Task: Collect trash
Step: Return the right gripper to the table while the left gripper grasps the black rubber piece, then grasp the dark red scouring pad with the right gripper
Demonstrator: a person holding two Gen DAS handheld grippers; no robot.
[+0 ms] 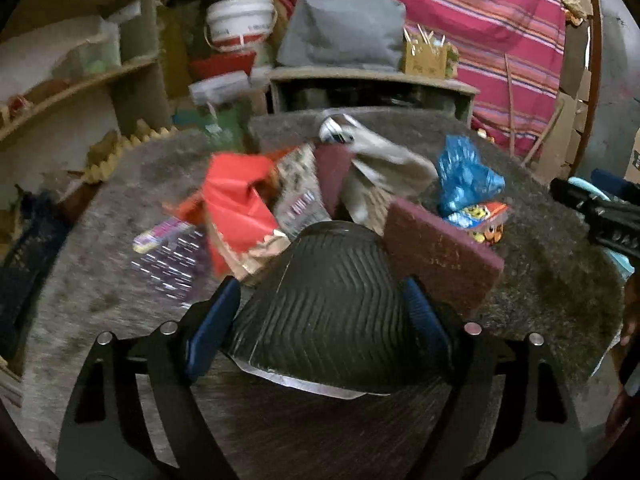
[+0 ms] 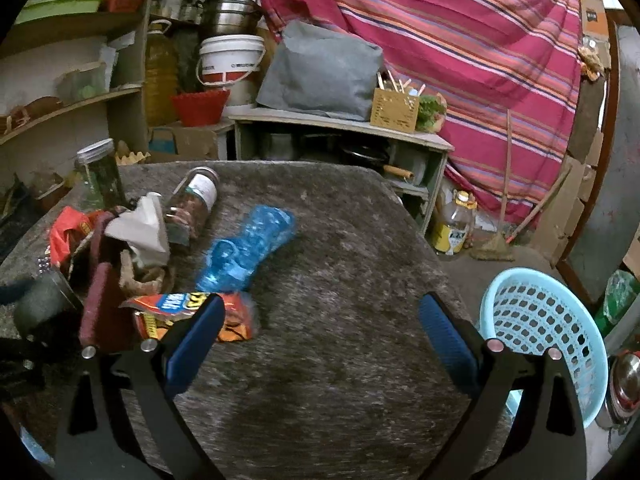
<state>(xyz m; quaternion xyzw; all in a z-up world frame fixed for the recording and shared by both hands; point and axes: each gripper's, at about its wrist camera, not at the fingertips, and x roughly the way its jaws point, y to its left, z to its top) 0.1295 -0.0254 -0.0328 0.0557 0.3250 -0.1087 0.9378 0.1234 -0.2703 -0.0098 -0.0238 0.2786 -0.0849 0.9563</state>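
A: What sort of room is this?

B: A crowded storeroom. A striped pink cloth [image 2: 460,40] hangs at upper right, shelves [image 2: 72,100] fill the upper left, and a grey speckled table [image 2: 340,280] takes the middle.

A: Where is the trash?

B: Heaped at centre in the left wrist view: a red wrapper [image 1: 236,204], a blue plastic bag [image 1: 464,176], a snack packet [image 1: 480,220], and a maroon scouring pad [image 1: 444,256].

A: And the left gripper [image 1: 324,308]?

B: Its blue pads flank a dark ribbed cup [image 1: 328,312] at lower centre. Whether they press on it, I cannot tell.

A: The right gripper [image 2: 320,320]?

B: Jaws spread wide over bare table, nothing between them. A pale blue basket [image 2: 540,328] sits at lower right.
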